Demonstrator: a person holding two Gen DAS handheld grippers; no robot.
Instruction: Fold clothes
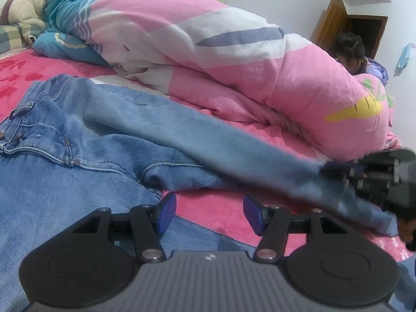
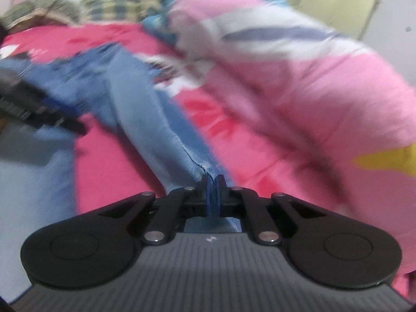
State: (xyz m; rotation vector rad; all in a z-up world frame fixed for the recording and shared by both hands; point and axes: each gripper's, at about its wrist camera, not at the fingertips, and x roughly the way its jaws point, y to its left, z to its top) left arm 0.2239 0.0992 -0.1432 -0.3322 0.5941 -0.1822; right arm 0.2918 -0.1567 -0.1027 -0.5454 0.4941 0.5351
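Note:
Blue jeans (image 1: 85, 153) lie on the pink bed cover (image 1: 218, 213), waistband at the left. One leg (image 1: 234, 150) stretches to the right, lifted off the bed. My right gripper (image 1: 348, 179) is shut on that leg near its hem; in the blurred right wrist view the denim leg (image 2: 145, 119) runs straight into the closed right gripper (image 2: 213, 187). My left gripper (image 1: 210, 214) hangs open just above the bed, between the other leg (image 1: 78, 221) and the stretched one, with nothing between its blue pads (image 1: 166, 213). The left gripper (image 2: 62, 117) also shows at the left.
A bulky pink and white quilt (image 1: 234, 59) lies along the far side of the bed, with a teal blanket (image 1: 67, 5) behind it. A plush toy (image 1: 26, 7) and checked pillow (image 1: 10, 36) sit at the head. A person (image 1: 348, 49) is behind the quilt, near a wooden door (image 1: 335, 18).

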